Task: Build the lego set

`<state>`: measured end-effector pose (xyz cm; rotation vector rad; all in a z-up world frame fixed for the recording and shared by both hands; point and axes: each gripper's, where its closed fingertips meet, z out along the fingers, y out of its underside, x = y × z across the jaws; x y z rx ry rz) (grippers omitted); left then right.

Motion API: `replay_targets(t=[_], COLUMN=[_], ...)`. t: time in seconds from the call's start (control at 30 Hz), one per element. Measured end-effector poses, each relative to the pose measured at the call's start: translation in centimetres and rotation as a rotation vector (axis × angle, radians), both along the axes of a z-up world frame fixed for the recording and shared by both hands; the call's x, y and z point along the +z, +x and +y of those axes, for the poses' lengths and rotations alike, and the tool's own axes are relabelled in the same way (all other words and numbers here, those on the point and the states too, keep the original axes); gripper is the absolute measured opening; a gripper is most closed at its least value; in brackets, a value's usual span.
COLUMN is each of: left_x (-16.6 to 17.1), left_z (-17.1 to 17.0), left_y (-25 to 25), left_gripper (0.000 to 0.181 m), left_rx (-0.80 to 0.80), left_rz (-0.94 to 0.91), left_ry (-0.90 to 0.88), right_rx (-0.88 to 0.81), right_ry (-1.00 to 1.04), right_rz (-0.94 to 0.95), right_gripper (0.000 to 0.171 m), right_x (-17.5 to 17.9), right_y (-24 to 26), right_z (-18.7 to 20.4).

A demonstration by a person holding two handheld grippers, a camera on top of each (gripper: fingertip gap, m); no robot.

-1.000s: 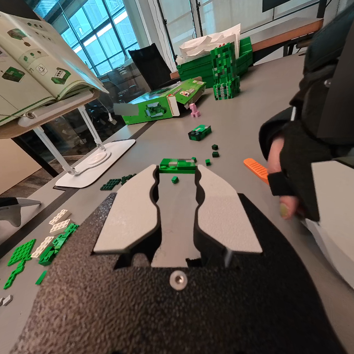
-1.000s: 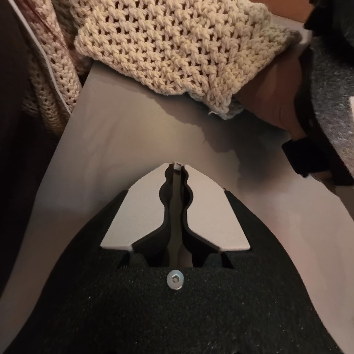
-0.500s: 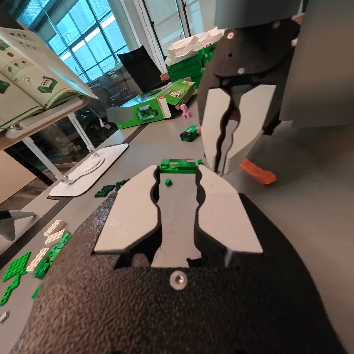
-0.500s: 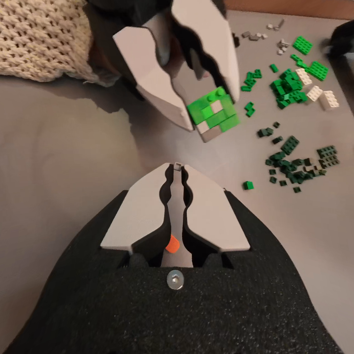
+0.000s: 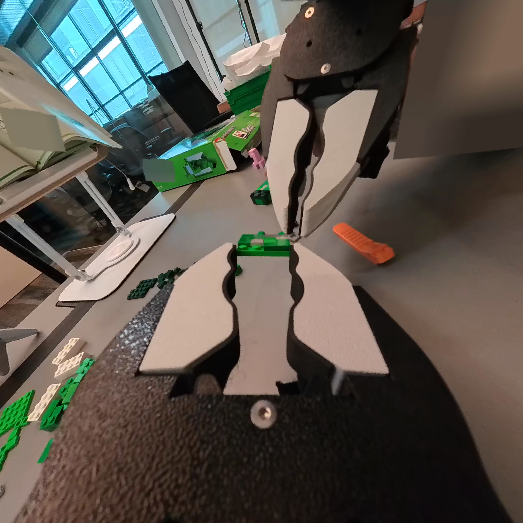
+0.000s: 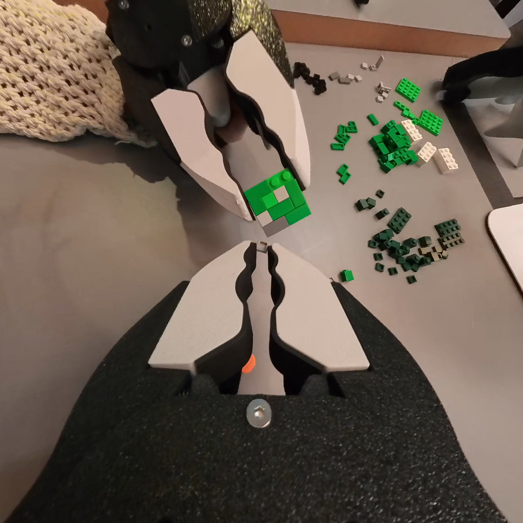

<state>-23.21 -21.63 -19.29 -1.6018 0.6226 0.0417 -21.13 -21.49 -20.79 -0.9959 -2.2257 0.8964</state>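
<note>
My left gripper (image 5: 263, 249) is shut on a flat green assembly (image 5: 264, 244) with white and grey tiles, held between its fingertips just above the table. In the right wrist view the left gripper (image 6: 276, 198) reaches in from the top with the assembly (image 6: 277, 202). My right gripper (image 6: 261, 246) is shut on a tiny grey piece (image 6: 261, 245). Its tip is just short of the assembly's grey corner. In the left wrist view the right gripper (image 5: 294, 237) comes down from above and its tip meets the assembly's right end.
An orange brick separator (image 5: 365, 249) lies right of the assembly. Piles of bright green (image 6: 393, 147), white (image 6: 427, 150) and dark green (image 6: 407, 249) bricks lie to the right. A green box (image 5: 195, 164), a booklet stand (image 5: 113, 260) and a knit sleeve (image 6: 42, 79) are near.
The right gripper swung from near the body out over the table and came down to the assembly, still holding the grey piece. The left gripper kept its hold and barely moved.
</note>
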Motion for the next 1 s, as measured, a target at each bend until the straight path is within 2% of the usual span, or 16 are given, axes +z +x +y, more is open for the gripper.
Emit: replay_targets(t=[0.5,0.63,0.9,1.0], left_x=[-1.0,-1.4,-1.3,-1.3], left_z=[0.1,0.4,0.7,0.7], left_y=[1.0,0.2,-1.9,-1.8], left_gripper=[0.035,0.035,0.035,0.035], left_rx=[-0.044,0.01,0.129,0.124], left_rz=[0.049,0.06,0.017,0.017], left_ry=[-0.046,-0.075,-0.083,-0.082], right_rx=[0.006,-0.006,0.09,0.114], right_ry=[-0.018,0.019,0.164,0.176], right_rz=[-0.004,-0.029,-0.342,-0.36], right_gripper=[0.006,0.006,0.006,0.007], right_x=[-0.1,-0.8,-5.6,-6.2], right_y=[0.0,0.1,2.3,2.3], right_z=[-0.4,0.4,0.8,0.4])
